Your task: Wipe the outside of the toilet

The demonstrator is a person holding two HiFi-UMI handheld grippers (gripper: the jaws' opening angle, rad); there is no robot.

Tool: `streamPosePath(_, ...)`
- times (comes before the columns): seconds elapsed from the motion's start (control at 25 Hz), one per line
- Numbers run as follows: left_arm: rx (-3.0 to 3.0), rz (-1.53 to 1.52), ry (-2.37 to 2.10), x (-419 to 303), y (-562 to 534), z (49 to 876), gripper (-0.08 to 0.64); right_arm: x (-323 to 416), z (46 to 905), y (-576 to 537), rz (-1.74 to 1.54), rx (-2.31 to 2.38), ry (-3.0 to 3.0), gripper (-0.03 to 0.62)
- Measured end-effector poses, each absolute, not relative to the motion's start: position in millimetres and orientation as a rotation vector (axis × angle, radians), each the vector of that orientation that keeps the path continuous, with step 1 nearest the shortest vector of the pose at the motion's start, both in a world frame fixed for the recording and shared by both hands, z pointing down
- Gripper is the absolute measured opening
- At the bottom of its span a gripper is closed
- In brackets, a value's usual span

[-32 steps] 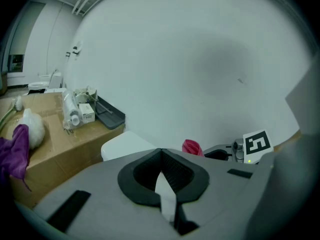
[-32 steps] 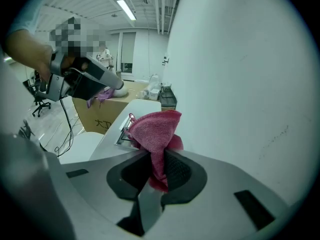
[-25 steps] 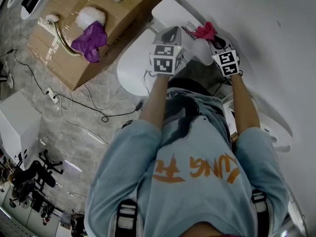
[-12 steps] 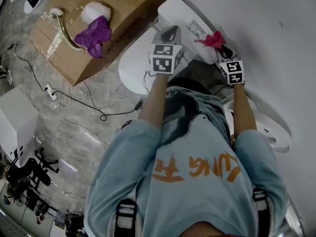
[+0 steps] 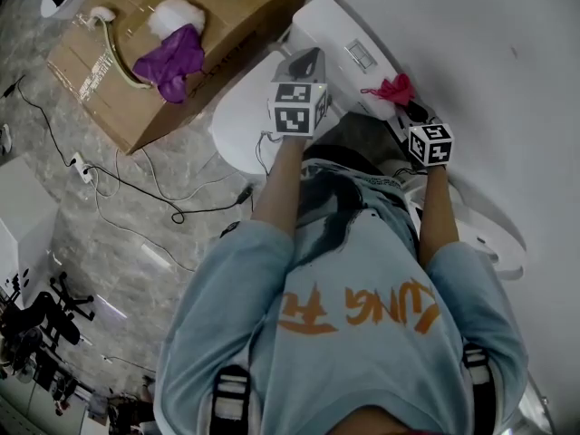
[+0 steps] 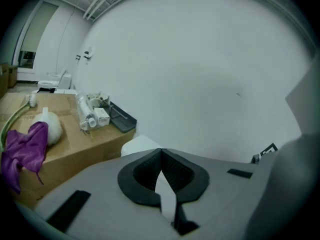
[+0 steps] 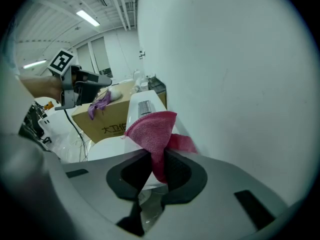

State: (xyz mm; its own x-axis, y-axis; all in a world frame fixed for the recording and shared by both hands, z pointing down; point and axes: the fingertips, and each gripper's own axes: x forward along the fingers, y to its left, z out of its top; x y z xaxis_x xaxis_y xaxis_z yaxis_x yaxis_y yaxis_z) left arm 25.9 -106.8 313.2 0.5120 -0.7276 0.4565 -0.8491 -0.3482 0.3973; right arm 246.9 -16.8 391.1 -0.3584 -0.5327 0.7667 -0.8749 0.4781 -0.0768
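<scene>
The white toilet shows in the head view, with its tank [image 5: 337, 33] against the wall and its closed lid [image 5: 243, 116] below it. My right gripper [image 5: 401, 101] is shut on a pink cloth [image 5: 391, 89] at the tank's wall-side near corner. The right gripper view shows the pink cloth [image 7: 152, 129] bunched between the shut jaws of the right gripper [image 7: 157, 156], with the tank [image 7: 142, 115] just beyond. My left gripper [image 5: 306, 62] hovers over the lid near the tank. Its jaws are shut with nothing in them, as the left gripper [image 6: 161, 151] shows in its own view.
A cardboard box [image 5: 227, 21] stands left of the toilet with a purple cloth [image 5: 169, 62], a white fluffy bundle [image 5: 177, 14] and bottles [image 6: 90, 111] on it. Cables [image 5: 154, 188] trail over the floor. The white wall [image 5: 489, 80] runs close on the right.
My right gripper has drawn the pink cloth a little along the tank toward me and the wall. The left gripper has stayed over the lid.
</scene>
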Motion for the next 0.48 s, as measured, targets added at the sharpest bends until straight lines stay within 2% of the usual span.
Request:
streamPosePath(0.2,2.105,0.225,-1.327,6,-111,318,0.02,207,373,-5,0.835,0.823,-2.153,0.077)
streamPosePath(0.48,2.07,0.216,-1.353,-7,-108,327,0.02,131,328,-30,0.644,0.578,-2.348,0.077)
